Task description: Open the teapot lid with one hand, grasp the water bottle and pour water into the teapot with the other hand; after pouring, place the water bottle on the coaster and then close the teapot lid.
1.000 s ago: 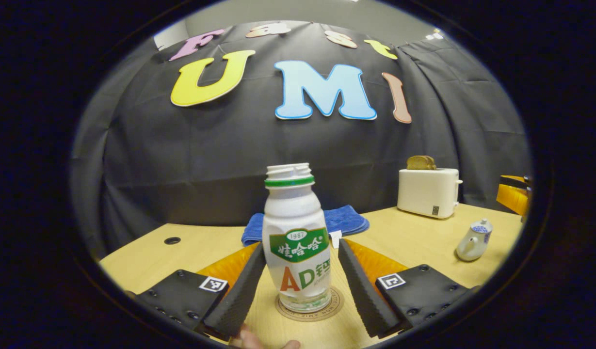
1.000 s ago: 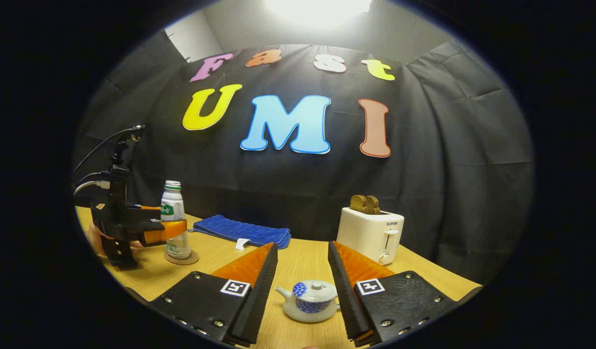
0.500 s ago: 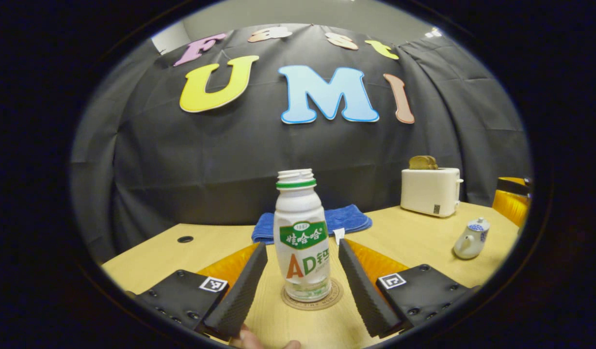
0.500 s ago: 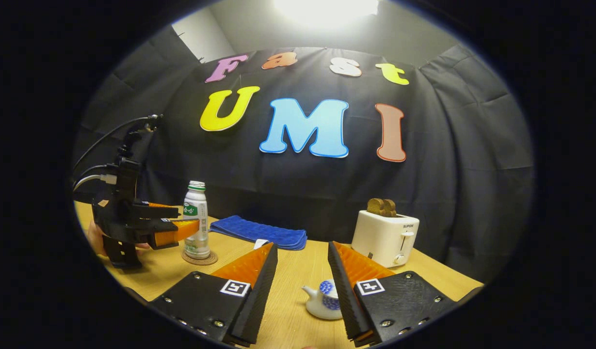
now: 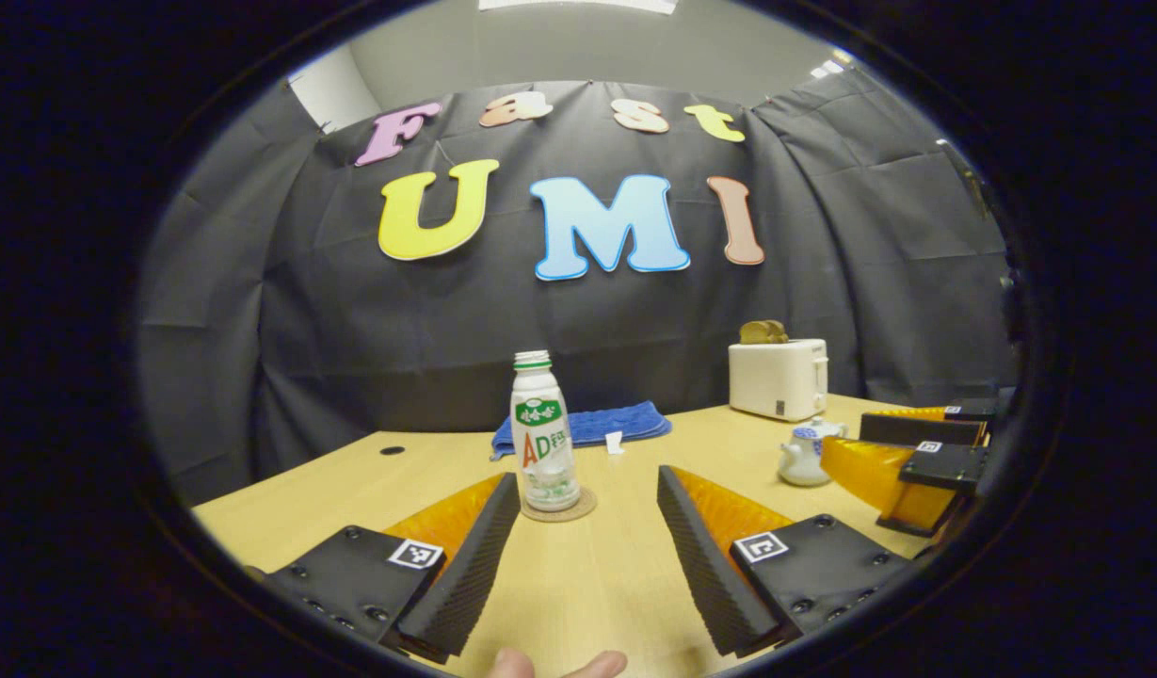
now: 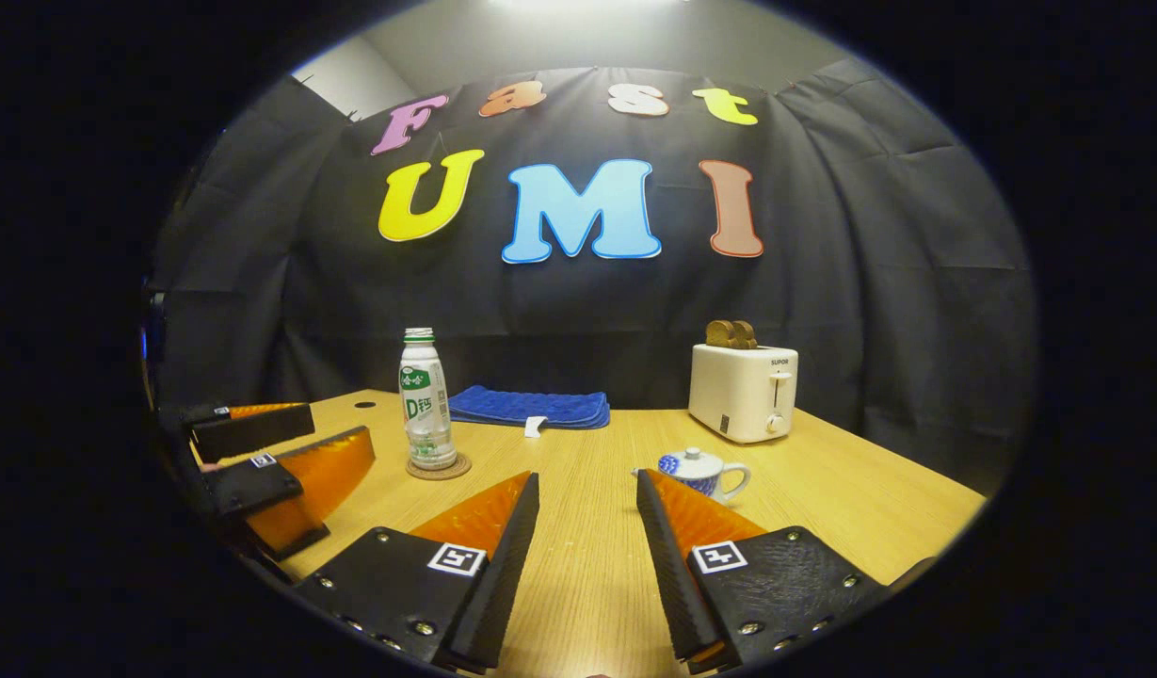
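Water bottle point(image 5: 544, 435) standing upright on its coaster point(image 5: 560, 509), lidded teapot point(image 6: 702, 472) sitting nearby, left gripper point(image 5: 586, 556) and right gripper point(image 6: 587, 563) both gaping, gripping nothing, 2 hovering over the table point(image 6: 851, 499).

Light wood table point(image 6: 860, 508) w/ visible grain; small dark round hole point(image 5: 392, 450) near far left corner. On it: round coaster point(image 6: 439, 467) carrying the upright water bottle point(image 6: 425, 397), no cap. Folded blue towel point(image 6: 529, 407) at the back by the wall, just behind the bottle. White toaster point(image 6: 743, 392) w/ bread in its slots, back right. White-and-blue teapot point(image 6: 702, 472), lid on, sits in front of toaster, well apart from coaster.
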Demonstrator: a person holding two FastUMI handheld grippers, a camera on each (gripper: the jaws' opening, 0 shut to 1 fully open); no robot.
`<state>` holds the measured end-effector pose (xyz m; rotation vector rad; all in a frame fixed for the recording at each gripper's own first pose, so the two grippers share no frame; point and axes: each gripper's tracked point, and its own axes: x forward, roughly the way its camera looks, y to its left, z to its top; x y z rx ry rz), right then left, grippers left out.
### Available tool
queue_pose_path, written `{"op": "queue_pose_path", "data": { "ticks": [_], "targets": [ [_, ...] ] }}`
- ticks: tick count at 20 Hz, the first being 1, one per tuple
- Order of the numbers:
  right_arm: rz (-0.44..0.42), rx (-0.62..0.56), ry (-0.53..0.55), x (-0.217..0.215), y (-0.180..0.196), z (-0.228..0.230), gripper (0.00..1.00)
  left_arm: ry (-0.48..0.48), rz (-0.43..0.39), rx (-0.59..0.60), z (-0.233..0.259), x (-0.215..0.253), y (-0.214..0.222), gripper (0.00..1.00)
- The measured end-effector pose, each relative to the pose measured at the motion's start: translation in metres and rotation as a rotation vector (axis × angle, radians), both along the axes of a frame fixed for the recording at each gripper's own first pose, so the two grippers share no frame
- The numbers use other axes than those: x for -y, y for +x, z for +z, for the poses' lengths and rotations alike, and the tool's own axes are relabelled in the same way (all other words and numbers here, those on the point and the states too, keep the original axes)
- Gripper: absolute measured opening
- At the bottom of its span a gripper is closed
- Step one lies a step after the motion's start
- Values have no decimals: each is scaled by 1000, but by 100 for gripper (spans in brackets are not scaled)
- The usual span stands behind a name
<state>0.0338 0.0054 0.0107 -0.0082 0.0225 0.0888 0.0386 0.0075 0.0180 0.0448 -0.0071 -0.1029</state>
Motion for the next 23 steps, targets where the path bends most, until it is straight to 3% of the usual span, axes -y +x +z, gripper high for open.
{"op": "queue_pose_path", "data": {
  "ticks": [2,6,8,10,11,13,14,16,18,22,23],
  "targets": [
    [-31,25,18,6,-15,4,65,-10,2,-31,-17,10,-13,100],
    [-68,-21,27,3,-23,-18,65,-124,44,-34,-17,-2,-32,97],
    [-85,35,9,1,-31,-10,65,-107,44,-28,-21,2,-33,99],
    [-61,29,-6,-10,-32,-9,67,-30,82,-24,-18,0,-34,100],
    [-63,23,6,-9,-31,-13,68,-48,107,-9,-14,-10,-33,99],
    [-45,24,8,-10,-31,-12,79,-54,95,-3,-14,-1,-42,99],
    [-46,23,5,-12,-30,-12,70,-55,88,-5,-19,1,-40,99],
    [-47,22,6,-10,-30,-11,86,-53,116,-8,-18,-5,-39,100],
    [-37,22,4,-13,-30,-11,88,-54,175,-9,-20,-16,-41,96],
    [-41,20,6,-13,-30,-13,88,-55,174,-11,-19,-13,-42,100],
    [-45,22,5,-11,-30,-12,98,-54,173,-9,-21,-11,-40,99]
  ]
}}
